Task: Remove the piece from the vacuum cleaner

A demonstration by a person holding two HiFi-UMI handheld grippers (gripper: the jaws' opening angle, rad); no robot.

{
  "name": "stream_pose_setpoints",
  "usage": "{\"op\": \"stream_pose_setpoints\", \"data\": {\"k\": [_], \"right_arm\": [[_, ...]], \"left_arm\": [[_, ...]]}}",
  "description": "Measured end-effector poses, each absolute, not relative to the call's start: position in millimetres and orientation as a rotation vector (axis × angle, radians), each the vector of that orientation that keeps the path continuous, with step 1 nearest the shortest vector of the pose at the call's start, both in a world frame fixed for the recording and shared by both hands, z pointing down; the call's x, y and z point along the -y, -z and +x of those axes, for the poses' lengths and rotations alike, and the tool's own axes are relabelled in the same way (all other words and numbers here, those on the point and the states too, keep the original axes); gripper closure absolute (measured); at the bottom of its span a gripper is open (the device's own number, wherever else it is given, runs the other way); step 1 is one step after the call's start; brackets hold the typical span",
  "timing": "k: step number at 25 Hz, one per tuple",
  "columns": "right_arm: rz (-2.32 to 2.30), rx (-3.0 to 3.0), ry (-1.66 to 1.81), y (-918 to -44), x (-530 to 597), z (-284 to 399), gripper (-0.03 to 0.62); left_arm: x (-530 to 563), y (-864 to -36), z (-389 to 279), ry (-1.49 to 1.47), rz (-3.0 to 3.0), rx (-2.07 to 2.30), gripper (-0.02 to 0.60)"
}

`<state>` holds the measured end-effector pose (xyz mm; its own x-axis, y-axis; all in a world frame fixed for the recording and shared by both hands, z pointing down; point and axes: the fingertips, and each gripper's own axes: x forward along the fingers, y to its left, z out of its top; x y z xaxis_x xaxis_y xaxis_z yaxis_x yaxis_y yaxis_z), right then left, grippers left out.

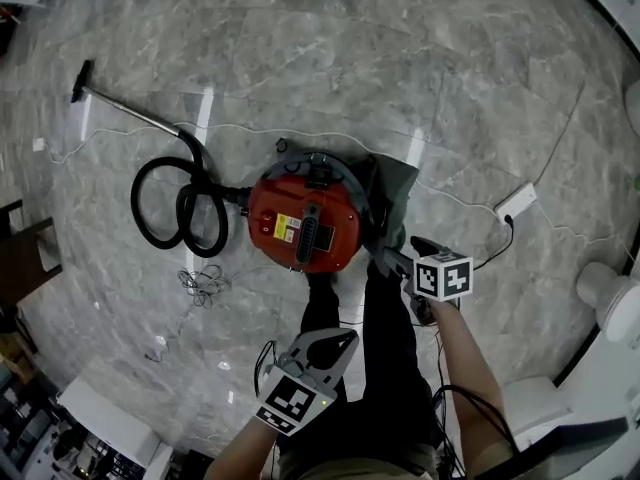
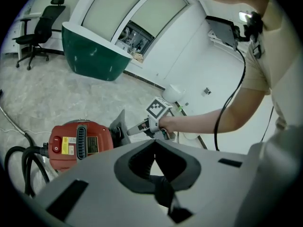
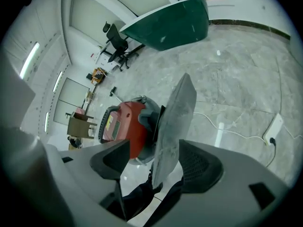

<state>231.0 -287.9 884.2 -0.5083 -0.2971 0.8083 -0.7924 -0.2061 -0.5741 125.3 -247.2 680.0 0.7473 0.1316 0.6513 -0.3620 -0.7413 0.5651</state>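
Note:
A red vacuum cleaner point(image 1: 305, 223) point(image 2: 78, 143) point(image 3: 123, 126) sits on the marble floor just ahead of the person's legs. A flat grey piece point(image 1: 395, 193) point(image 3: 175, 122) stands up at its right side, still against the body. My right gripper point(image 1: 385, 253) point(image 3: 156, 162) reaches in from the right, open, with the grey piece between its spread pads and a clear gap on the left pad's side. The left gripper point(image 1: 325, 346) point(image 2: 154, 148) hangs back over the legs, shut on nothing.
A black hose point(image 1: 180, 208) loops left of the vacuum and runs to a metal wand point(image 1: 130, 113). A tangle of cord point(image 1: 203, 283) lies in front-left. A white power strip point(image 1: 515, 203) and cable lie right. A green counter point(image 2: 94, 56) and office chair point(image 2: 40, 27) stand farther off.

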Motion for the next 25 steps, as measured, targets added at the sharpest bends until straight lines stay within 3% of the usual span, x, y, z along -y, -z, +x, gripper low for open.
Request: {"op": "stream_pose_setpoints", "data": {"k": [18,20,25], "right_arm": [[1.264,1.583,-1.486,-948.2,306.6,242.7,0.299],[1.23,1.581,-1.433,-949.2,300.7,247.8,0.37],[1.204,1.608,-1.393,-948.2,298.1,241.9,0.439]], "left_arm": [[238.7,-713.7,111.2,-0.878,2.158,0.216,0.577],[237.7,-714.4,111.6,-0.872,2.146,0.218,0.577],[240.0,-707.5,125.3,-0.81,2.13,0.202,0.577]]}}
